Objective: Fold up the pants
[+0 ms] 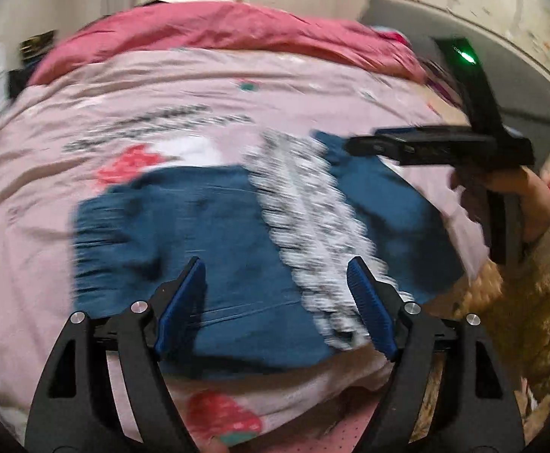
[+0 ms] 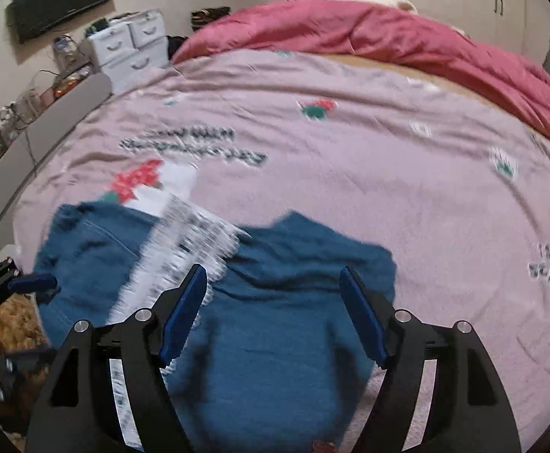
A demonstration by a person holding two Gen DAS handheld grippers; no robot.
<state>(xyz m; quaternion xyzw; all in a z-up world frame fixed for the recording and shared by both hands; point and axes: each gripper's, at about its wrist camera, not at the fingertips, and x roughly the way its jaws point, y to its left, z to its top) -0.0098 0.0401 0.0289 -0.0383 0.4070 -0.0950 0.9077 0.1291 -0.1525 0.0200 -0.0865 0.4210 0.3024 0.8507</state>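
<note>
You are holding both claws released above the blue pants (image 1: 218, 249), which are lying flat on the pink bedsheet (image 1: 161, 87), at the near side of the bed. The left gripper (image 1: 275, 302) is standing with its jaws wide and nothing between the pads; the right gripper (image 2: 271, 313) is the same, hovering over the right part of the pants. A white patterned band (image 1: 305, 219) is running across the cloth between the two halves.

The pictures are blurring, so I cannot tell where the edges lie exactly. If you are going down now, you are risking to pinch the bedsheet together with the pants. You are also risking to catch only one layer, and then the fold is coming out crooked.
</note>
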